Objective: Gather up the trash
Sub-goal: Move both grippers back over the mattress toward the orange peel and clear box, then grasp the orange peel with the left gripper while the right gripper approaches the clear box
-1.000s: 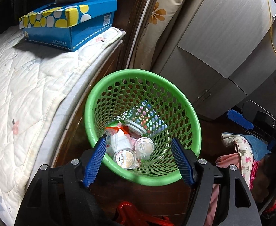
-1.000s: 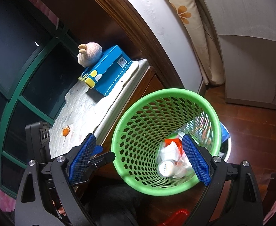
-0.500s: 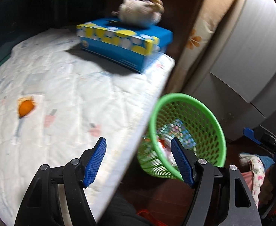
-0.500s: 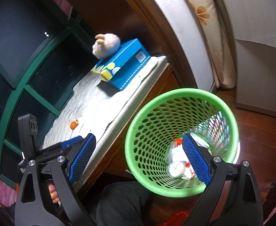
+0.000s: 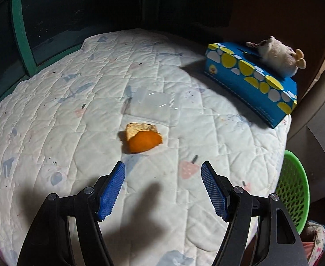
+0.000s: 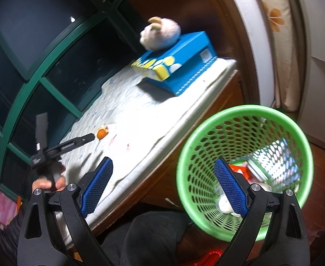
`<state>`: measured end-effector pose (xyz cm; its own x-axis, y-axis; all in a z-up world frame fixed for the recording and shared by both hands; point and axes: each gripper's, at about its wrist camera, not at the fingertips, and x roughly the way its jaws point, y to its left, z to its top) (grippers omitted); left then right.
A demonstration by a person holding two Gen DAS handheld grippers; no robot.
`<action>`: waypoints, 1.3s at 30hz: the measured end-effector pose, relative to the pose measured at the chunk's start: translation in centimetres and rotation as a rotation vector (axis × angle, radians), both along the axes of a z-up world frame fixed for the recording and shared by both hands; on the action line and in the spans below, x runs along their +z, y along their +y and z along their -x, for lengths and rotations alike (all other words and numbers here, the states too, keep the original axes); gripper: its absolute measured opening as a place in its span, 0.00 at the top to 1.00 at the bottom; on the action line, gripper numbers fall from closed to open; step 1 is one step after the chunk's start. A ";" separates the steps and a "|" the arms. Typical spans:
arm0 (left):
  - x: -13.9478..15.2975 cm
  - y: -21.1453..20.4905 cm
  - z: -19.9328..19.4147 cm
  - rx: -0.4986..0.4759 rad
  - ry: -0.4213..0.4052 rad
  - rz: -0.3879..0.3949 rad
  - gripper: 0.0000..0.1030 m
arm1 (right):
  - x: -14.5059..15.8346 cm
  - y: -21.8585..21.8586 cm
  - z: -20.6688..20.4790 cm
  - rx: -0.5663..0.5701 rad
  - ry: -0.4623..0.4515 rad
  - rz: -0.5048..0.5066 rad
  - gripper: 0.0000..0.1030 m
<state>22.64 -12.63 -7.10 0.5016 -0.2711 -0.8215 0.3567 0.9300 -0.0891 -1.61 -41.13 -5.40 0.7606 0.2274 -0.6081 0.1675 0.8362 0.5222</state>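
An orange peel [image 5: 143, 140] lies on the white quilted pad [image 5: 51, 115], with a clear plastic wrapper [image 5: 153, 107] just beyond it. My left gripper [image 5: 162, 177] hovers open a little short of the peel, nothing between its blue pads. In the right wrist view the peel [image 6: 102, 133] is small, with the left gripper [image 6: 89, 137] reaching toward it. The green perforated basket [image 6: 206, 133] stands on the floor beside the pad, holding cups and wrappers. My right gripper [image 6: 163, 173] is open and empty, spanning the gap between pad edge and basket.
A blue tissue box [image 5: 253, 82] with yellow and white dots carries a plush toy [image 5: 277, 55] at the pad's far right corner. Green-framed dark windows [image 6: 29, 71] run behind the pad. The basket's rim [image 5: 295, 190] shows at the right edge. A dark-clothed knee [image 6: 153, 237] sits below.
My left gripper swung left from above the basket to over the quilted pad, bringing the orange peel and wrapper into view. The right gripper drifted slightly, the basket shifting right in its view.
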 end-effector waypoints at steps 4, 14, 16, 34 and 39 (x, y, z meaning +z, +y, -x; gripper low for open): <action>-1.2 0.6 -1.9 0.017 0.015 -0.013 0.33 | 0.2 1.1 -1.7 0.041 -0.001 0.008 0.12; -3.9 0.2 -4.8 -0.005 0.047 -0.042 0.33 | 0.4 3.7 -5.5 0.118 0.005 0.028 0.12; -4.2 0.0 -5.2 -0.012 0.059 -0.040 0.33 | 0.3 4.0 -6.1 0.131 0.011 0.028 0.12; -4.0 -0.6 -5.7 -0.054 0.022 -0.026 0.61 | 0.1 7.3 -9.7 0.206 0.023 0.088 0.15; -3.5 0.1 -5.3 -0.056 0.012 -0.018 0.69 | 0.0 7.8 -10.9 0.225 0.028 0.099 0.17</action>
